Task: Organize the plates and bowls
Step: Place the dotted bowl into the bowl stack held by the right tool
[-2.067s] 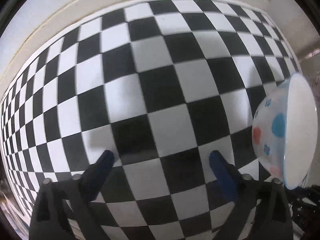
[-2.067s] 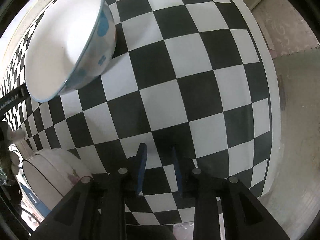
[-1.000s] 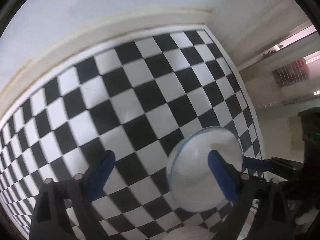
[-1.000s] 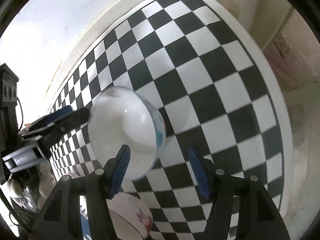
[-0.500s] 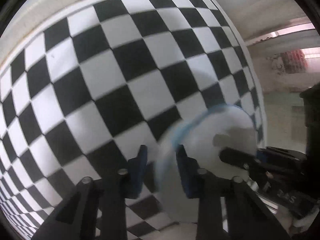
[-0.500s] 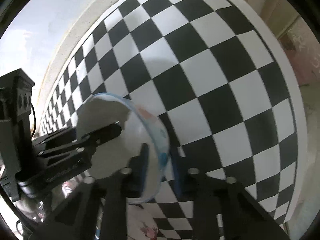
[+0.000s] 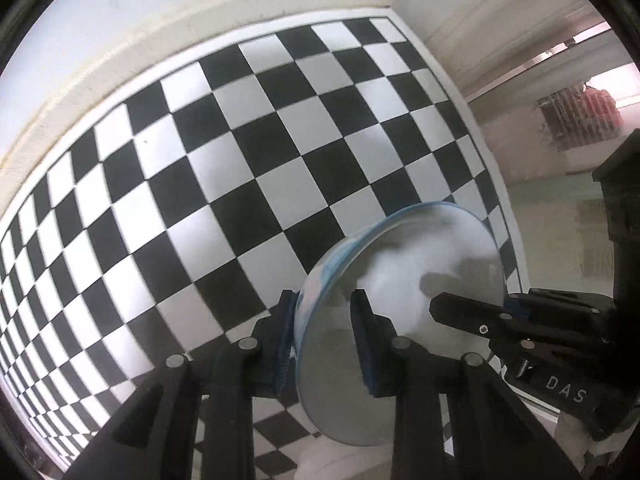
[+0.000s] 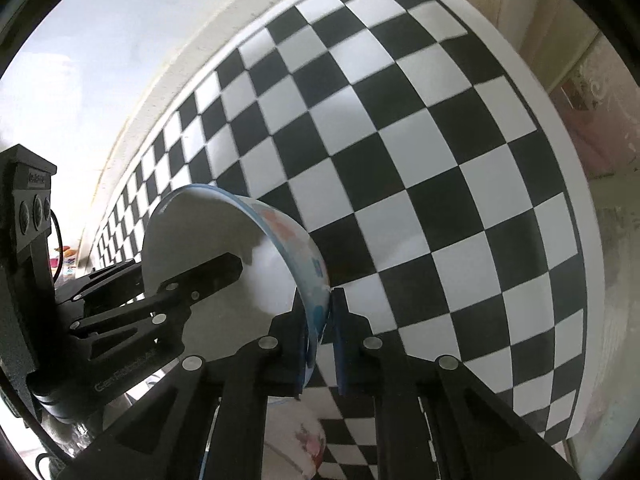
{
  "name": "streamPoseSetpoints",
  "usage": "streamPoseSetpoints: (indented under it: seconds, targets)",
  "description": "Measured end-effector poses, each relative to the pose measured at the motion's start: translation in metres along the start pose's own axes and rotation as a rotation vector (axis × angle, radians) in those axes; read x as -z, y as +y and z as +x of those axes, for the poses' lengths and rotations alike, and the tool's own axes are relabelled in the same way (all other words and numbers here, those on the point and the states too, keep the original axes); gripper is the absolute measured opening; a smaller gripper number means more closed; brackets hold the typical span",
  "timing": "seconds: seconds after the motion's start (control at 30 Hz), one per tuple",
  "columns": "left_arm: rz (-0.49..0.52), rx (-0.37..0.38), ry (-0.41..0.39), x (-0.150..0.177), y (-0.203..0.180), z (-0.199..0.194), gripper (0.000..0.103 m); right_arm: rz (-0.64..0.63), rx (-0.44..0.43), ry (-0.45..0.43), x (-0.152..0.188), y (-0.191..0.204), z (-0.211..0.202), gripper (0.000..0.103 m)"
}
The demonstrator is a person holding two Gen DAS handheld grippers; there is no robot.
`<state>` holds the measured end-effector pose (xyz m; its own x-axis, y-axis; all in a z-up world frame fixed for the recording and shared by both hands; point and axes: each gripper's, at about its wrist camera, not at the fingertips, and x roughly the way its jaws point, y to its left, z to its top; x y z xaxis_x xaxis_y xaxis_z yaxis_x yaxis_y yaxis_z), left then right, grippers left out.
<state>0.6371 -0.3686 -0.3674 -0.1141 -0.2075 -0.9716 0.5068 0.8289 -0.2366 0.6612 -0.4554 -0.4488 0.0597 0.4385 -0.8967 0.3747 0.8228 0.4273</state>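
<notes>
You hold 1 empty blue-rimmed bowl [image 8: 224, 256] tilted above the checkered tabletop [image 8: 420, 168]: your left gripper [image 7: 325, 332] and right gripper [image 8: 319, 320] each clamp its rim. A floral bowl [image 8: 300, 444] sits below.

left wrist: looking steeply down, close | right wrist: likewise | both sharing bowl [image 7: 400, 280] [image 8: 208, 248], checkered table [image 7: 200, 184] [image 8: 440, 160]

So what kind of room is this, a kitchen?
Likely a home kitchen or dining corner. A checkered table stands against a pale wall, a blue-rimmed bowl is held above it, and a flowered dish sits below.
</notes>
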Motion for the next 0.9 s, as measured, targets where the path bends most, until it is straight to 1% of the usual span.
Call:
streamPoseSetpoints:
  seconds: [0.17, 0.23, 0.3, 0.53, 0.63, 0.73, 0.9]
  targets:
    - [-0.011, 0.001, -0.025, 0.023, -0.01, -0.024, 0.025, -0.033, -0.015, -0.035, 0.015, 0.01, -0.027, 0.012]
    - [-0.003, 0.001, -0.035, 0.024, -0.004, -0.037, 0.025, -0.042, -0.016, -0.046, 0.022, 0.015, -0.033, 0.012]
    - [-0.004, 0.004, -0.048, 0.034, 0.002, -0.053, 0.025, -0.055, -0.02, -0.052, 0.031, 0.019, -0.039, 0.012]
    - [-0.006, 0.008, -0.068, 0.075, 0.005, -0.078, 0.025, -0.089, -0.028, -0.065, 0.074, 0.033, -0.055, 0.012]
    - [-0.014, 0.004, -0.066, 0.094, 0.006, -0.079, 0.025, -0.099, -0.033, -0.056, 0.093, 0.037, -0.051, 0.012]
    - [-0.028, 0.002, -0.043, 0.113, 0.012, -0.074, 0.025, -0.106, -0.036, -0.033, 0.112, 0.039, -0.044, 0.012]
    - [-0.065, -0.006, 0.008, 0.136, 0.023, -0.053, 0.025, -0.127, -0.022, 0.014, 0.136, 0.041, -0.022, 0.012]
